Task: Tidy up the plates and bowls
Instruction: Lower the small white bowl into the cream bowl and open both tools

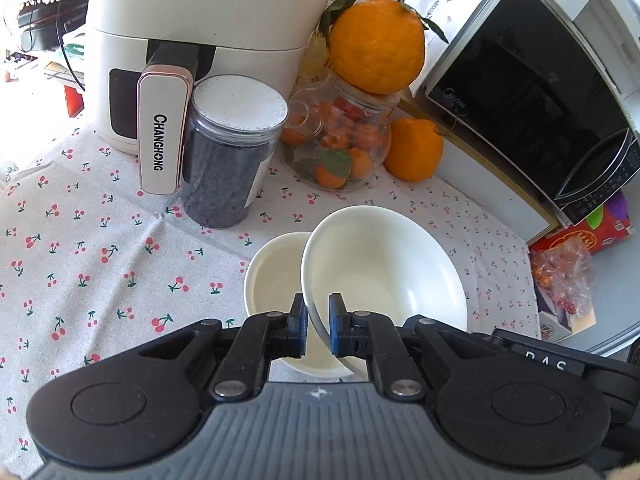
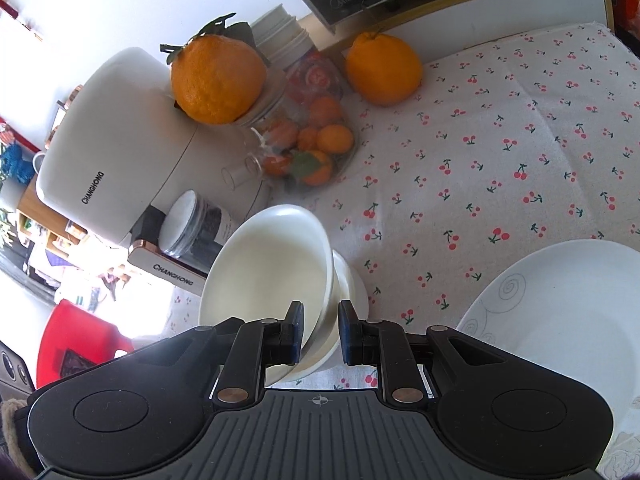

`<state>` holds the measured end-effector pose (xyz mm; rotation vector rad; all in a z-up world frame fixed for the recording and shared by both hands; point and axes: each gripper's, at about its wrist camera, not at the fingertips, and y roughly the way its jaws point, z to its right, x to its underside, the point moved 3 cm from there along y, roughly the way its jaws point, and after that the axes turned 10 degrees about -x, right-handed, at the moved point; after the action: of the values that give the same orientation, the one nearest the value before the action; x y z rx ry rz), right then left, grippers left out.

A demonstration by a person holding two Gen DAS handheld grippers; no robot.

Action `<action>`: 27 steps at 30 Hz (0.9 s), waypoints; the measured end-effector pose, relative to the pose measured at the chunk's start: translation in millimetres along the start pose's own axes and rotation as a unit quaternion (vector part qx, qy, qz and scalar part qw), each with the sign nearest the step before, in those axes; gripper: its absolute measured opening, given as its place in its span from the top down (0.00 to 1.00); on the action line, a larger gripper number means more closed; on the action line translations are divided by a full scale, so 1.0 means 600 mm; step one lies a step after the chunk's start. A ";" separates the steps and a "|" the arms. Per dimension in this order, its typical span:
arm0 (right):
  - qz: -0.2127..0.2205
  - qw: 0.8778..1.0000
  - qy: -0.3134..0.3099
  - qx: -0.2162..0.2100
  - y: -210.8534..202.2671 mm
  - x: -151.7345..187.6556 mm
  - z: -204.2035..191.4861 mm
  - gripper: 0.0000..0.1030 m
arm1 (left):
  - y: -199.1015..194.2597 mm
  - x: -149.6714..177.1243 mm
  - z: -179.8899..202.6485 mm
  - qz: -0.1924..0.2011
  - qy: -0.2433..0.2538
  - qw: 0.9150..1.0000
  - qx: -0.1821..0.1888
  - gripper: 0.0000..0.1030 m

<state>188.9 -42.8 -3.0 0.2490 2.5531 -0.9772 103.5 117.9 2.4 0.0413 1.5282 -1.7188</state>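
In the left wrist view my left gripper (image 1: pixel 318 320) is shut on the rim of a tilted white bowl (image 1: pixel 384 264), held over a second white bowl (image 1: pixel 276 276) that rests on the cherry-print tablecloth (image 1: pixel 100 248). In the right wrist view my right gripper (image 2: pixel 320 332) straddles the rim of a tilted white bowl (image 2: pixel 268 264) with a visible gap at the right pad; another bowl (image 2: pixel 348 284) sits under it. A large white plate (image 2: pixel 568 316) with grey swirl marks lies at the lower right.
A white Changhong air fryer (image 1: pixel 192 40), a dark-filled jar (image 1: pixel 228 160), a glass jar of small oranges (image 1: pixel 340 148), two big oranges (image 1: pixel 376 44) and a Midea microwave (image 1: pixel 532 92) crowd the back. A snack bag (image 1: pixel 568 268) lies at the right.
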 end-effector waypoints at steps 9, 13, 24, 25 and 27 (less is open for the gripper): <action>-0.014 1.000 -0.009 0.013 0.033 0.009 -0.005 0.81 | 0.020 0.006 -0.016 -0.010 0.017 0.999 -0.040 0.90; -0.014 1.000 -0.013 0.019 0.041 0.012 -0.003 0.81 | 0.020 0.007 -0.016 -0.006 0.027 0.999 -0.047 0.90; -0.010 0.999 -0.029 0.022 0.043 0.014 -0.005 0.79 | 0.025 0.007 -0.014 0.000 0.043 0.997 -0.060 0.89; -0.009 0.999 -0.030 0.023 0.042 0.014 -0.005 0.79 | 0.026 0.007 -0.014 0.000 0.043 0.997 -0.061 0.89; -0.006 0.999 -0.034 0.024 0.040 0.012 -0.005 0.79 | 0.027 0.007 -0.015 0.001 0.045 0.997 -0.062 0.87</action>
<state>188.7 -22.7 -18.4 0.2109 2.4746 -1.0343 105.5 124.3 -15.2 0.0563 1.6977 -1.6363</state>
